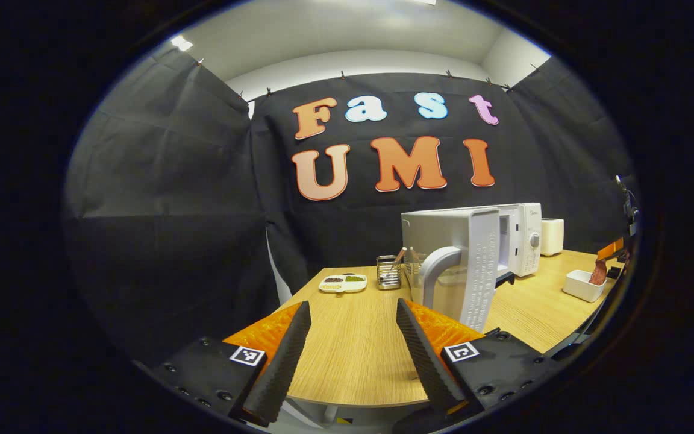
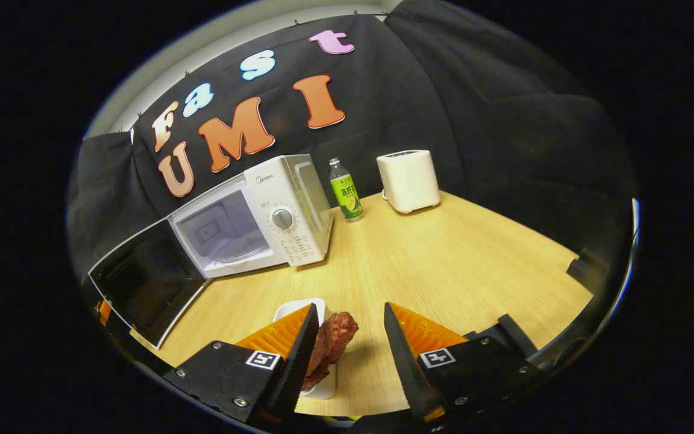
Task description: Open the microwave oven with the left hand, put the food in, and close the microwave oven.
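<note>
With microwave (image 2: 262, 223) door (image 2: 148, 283) swung wide, right claw (image 2: 347, 337) spread apart around meat (image 2: 332, 343) in dish (image 2: 299, 313) nr front tabletop (image 2: 455, 259) edge; weak pinch cd drop it. Left claw (image 1: 353, 343) released, empty.

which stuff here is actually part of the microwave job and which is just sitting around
Job:
microwave oven, its door open
food, a reddish piece in a white dish
left gripper, open
right gripper, open around the food

Lying about:
toaster
green bottle
wire utensil rack
divided snack plate
</note>
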